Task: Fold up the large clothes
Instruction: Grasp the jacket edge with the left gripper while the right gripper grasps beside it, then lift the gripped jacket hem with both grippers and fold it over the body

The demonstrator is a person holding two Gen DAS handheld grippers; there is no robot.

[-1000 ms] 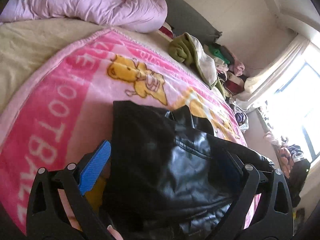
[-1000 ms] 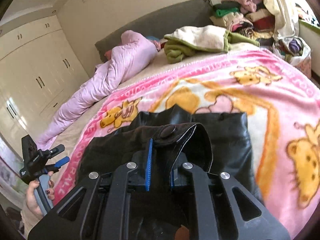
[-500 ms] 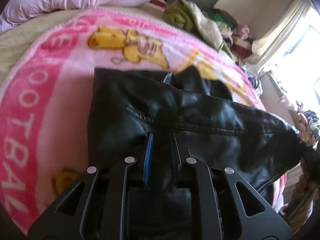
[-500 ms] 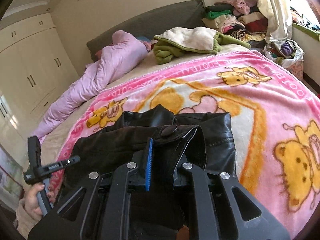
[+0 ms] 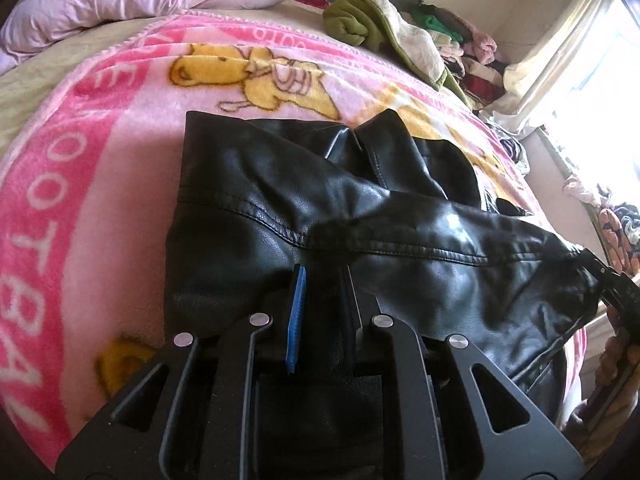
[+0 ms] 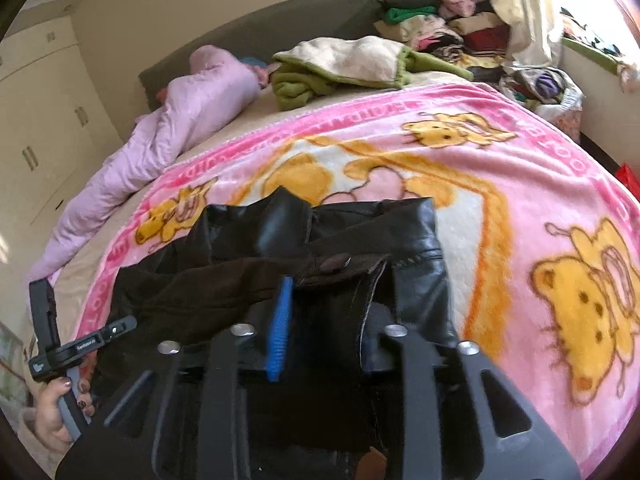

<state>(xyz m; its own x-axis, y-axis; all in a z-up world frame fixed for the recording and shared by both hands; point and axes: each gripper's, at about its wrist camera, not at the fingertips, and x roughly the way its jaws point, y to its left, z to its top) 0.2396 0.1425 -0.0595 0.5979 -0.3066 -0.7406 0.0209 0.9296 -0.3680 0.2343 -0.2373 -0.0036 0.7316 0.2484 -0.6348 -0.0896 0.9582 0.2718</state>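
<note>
Left claw (image 5: 322, 280) angled down, jaws nearly closed, pinching the black leather jacket (image 5: 280, 208) at a seam fold. Jacket lies ahead of both claws on the pink blanket (image 6: 520, 168). Right claw (image 6: 328, 292) angled down, jaws opening, jacket edge between them.

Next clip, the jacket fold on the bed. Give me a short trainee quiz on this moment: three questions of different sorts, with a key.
1. True or false: the black leather jacket lies on the pink cartoon blanket.
2. What is pinched between the jaws of the left gripper? A) jacket leather B) the blanket C) nothing
3. Fill in: the crumpled quilt by the headboard is ___ in colour.
Key: 1 true; 2 A; 3 lilac.
</note>
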